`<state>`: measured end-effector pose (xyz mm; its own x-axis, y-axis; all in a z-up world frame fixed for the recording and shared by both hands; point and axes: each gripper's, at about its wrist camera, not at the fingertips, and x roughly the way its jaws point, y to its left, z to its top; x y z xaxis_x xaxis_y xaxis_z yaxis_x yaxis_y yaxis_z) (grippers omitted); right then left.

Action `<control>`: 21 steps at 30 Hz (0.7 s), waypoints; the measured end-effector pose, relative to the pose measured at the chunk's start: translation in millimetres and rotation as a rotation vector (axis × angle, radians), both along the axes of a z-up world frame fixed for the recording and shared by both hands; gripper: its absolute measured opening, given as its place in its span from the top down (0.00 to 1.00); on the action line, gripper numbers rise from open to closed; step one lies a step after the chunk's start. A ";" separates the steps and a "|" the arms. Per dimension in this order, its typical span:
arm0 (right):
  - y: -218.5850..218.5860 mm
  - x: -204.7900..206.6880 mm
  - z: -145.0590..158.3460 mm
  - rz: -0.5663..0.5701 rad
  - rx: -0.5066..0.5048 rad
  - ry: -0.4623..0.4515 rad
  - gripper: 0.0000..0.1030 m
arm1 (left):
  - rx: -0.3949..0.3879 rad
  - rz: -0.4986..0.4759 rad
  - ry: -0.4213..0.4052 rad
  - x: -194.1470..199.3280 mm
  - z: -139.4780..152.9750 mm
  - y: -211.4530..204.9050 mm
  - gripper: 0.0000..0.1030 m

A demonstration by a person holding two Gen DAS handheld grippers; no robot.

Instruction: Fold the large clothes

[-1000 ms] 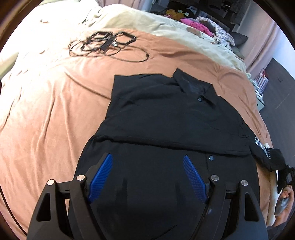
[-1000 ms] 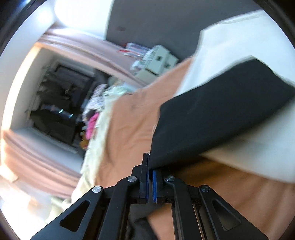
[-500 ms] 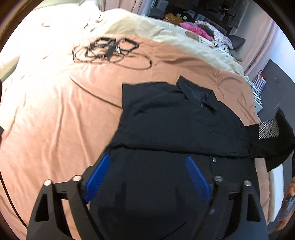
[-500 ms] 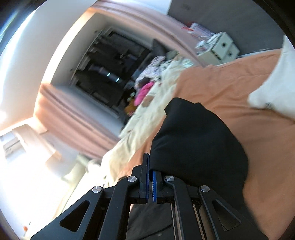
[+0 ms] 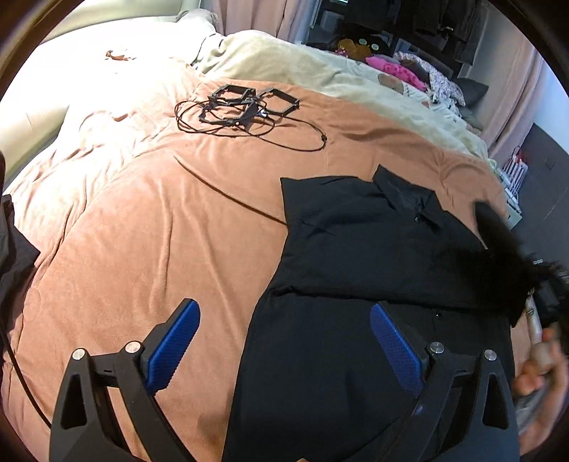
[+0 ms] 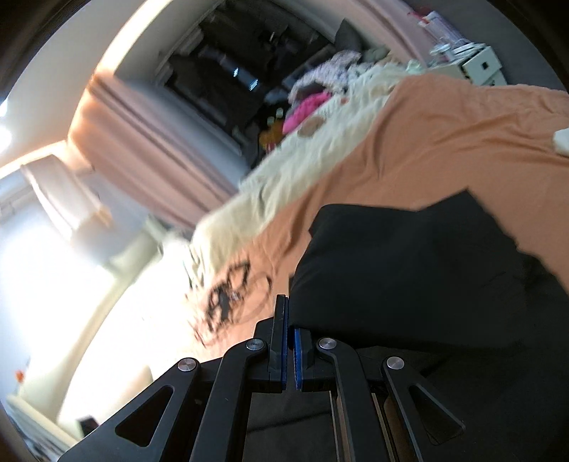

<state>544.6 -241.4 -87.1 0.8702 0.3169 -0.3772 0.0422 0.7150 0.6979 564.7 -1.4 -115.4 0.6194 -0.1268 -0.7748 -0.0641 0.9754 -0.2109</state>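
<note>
On the left, my left gripper [image 5: 284, 341] had its jaws spreading wide and still opening, blue pads [image 5: 174, 341] clear of everything; nothing was pinched between them. One pad hung over the bare bedspread, the other over the black cloth. It pointed steeply down at the bed.

Below it lay the black shirt [image 5: 373, 248], flat on the orange-brown bedspread [image 5: 160, 231], collar toward the far side, buttons showing, a fold line running across its middle. Further back on the bedspread sat a tangle of black cable and frames [image 5: 245, 106], well apart from the shirt. Behind that, a cream blanket [image 5: 302, 67], then a heap of pink and patterned clothes [image 5: 409, 71] and pale pink curtains [image 5: 256, 17].

Over to the right, my right gripper [image 6: 288, 341] was clamped tight on a piece of the shirt [image 6: 409, 277], the black cloth bunched up right at the pads and draping off to the right. That view was blurred and tilted, the gripper aimed only slightly downward across the bed. In the left view, a hand [image 5: 540, 369] showed at the far right edge, with lifted black fabric smeared above it.
</note>
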 end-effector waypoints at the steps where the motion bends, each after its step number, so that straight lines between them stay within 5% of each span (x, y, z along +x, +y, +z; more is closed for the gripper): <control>1: 5.3 4.1 -6.9 0.014 -0.012 0.023 0.96 | -0.002 -0.002 -0.001 -0.4 0.4 -0.3 0.04; 4: 23.8 24.4 -33.1 0.043 -0.045 0.172 0.84 | 0.030 -0.002 0.014 0.7 0.1 -4.0 0.04; 6: 29.8 31.0 -48.0 0.078 -0.031 0.243 0.56 | 0.034 -0.004 0.015 0.8 1.9 -5.6 0.04; 8: 32.0 26.0 -51.6 0.090 -0.027 0.265 0.47 | 0.005 -0.027 -0.001 -1.4 5.2 -8.4 0.04; 14: 8.3 -4.7 -44.0 0.069 0.021 0.278 0.44 | 0.008 -0.085 -0.036 -8.5 12.2 -24.2 0.04; 21: -40.2 -40.1 -64.9 -0.122 0.124 0.374 0.44 | -0.016 -0.121 -0.081 -11.1 20.3 -40.8 0.04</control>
<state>504.4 -281.6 -151.9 0.7145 0.2830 -0.6399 0.3880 0.6007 0.6990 553.6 -42.2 -95.1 0.6594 -0.2160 -0.7201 0.0715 0.9715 -0.2260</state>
